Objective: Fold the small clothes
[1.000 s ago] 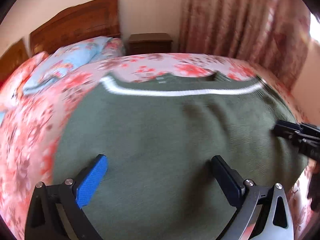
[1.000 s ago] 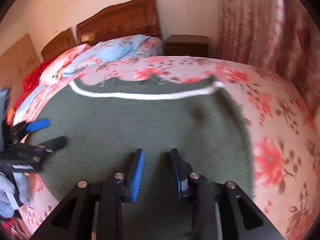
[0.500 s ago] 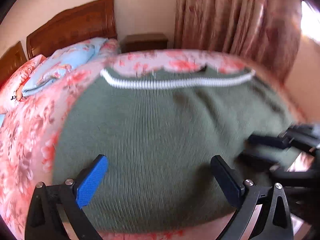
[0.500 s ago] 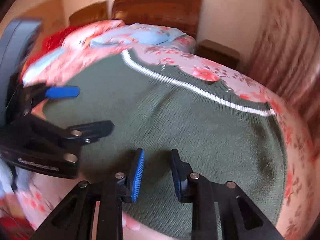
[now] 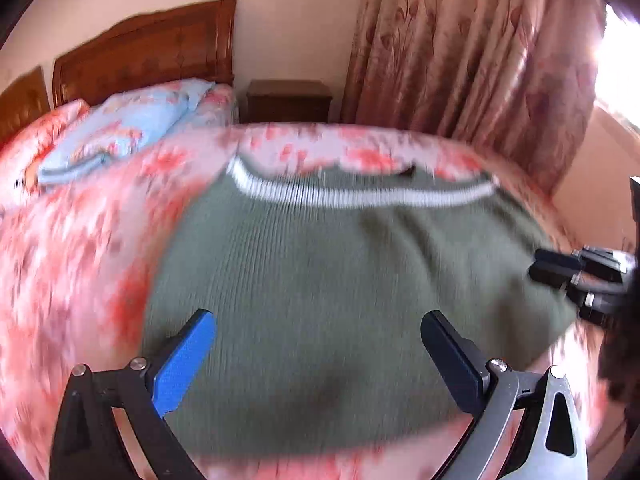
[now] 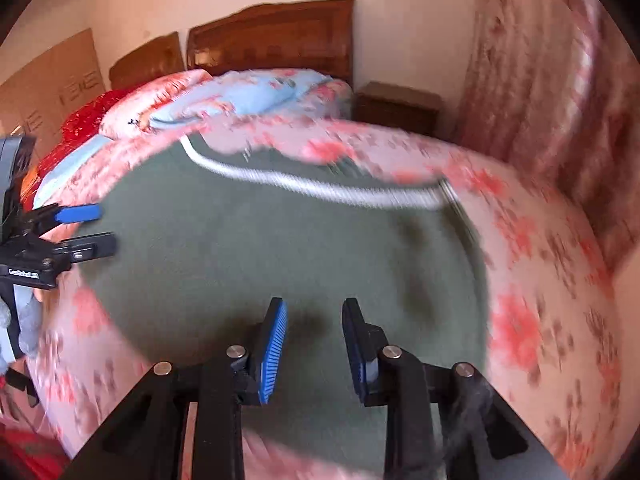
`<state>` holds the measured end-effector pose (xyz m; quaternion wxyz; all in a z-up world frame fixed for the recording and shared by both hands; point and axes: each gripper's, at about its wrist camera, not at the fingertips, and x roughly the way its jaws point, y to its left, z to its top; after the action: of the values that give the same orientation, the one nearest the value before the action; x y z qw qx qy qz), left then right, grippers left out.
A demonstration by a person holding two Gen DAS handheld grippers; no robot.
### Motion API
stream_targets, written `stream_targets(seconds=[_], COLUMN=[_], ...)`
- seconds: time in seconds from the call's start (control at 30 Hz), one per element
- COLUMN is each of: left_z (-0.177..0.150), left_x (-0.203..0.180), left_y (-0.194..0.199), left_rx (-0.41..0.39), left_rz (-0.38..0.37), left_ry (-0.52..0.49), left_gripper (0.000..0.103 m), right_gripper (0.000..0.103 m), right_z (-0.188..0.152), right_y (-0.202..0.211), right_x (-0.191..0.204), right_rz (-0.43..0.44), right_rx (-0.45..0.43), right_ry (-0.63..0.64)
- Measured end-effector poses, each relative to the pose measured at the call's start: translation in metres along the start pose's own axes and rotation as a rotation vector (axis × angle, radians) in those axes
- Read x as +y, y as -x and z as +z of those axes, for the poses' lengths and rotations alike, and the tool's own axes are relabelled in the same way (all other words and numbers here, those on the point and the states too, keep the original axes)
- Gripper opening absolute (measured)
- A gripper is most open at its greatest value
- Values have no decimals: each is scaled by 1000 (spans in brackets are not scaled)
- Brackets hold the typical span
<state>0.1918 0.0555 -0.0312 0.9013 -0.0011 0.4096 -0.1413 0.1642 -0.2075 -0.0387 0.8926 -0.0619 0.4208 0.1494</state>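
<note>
Two hand-held grippers over one green knit sweater (image 5: 340, 300), spread flat on the floral bedspread (image 5: 80, 260) just ahead of both sets of fingers. Left hand-held gripper (image 5: 320, 360) spread wide apart, empty, blue pad (image 5: 184, 364) on one finger, low over the near edge of the sweater. Right hand-held gripper (image 6: 314, 344) with fingers a narrow gap apart, clamped on nothing, above the sweater's near part; seen from the left camera at the sweater's right edge (image 5: 560, 270). White stripe (image 6: 320, 188) along the far edge of the sweater, beyond both tools. Blue pillow (image 5: 120, 128), wooden headboard (image 5: 144, 52) and nightstand (image 5: 288, 100) farther ahead; patterned curtain (image 5: 460, 48) ahead and to the right. Much motion blur on the bedding.
</note>
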Motion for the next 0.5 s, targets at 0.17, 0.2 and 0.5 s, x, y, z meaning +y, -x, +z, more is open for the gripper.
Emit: stream_targets(seconds=[0.17, 0.2, 0.5], left_z=[56, 63, 53], left_x=[-17, -15, 15], left_y=[-47, -61, -99], left_rx=[26, 45, 94], left_rz=[88, 116, 120], left_ry=[-61, -68, -66], left_gripper=[103, 103, 103], right_gripper=[28, 28, 28], right_z=[55, 60, 42], right_y=[-57, -72, -73], right_x=[35, 40, -39], right_rz=[6, 9, -115], right_rx=[37, 62, 64], right_ry=[27, 45, -126])
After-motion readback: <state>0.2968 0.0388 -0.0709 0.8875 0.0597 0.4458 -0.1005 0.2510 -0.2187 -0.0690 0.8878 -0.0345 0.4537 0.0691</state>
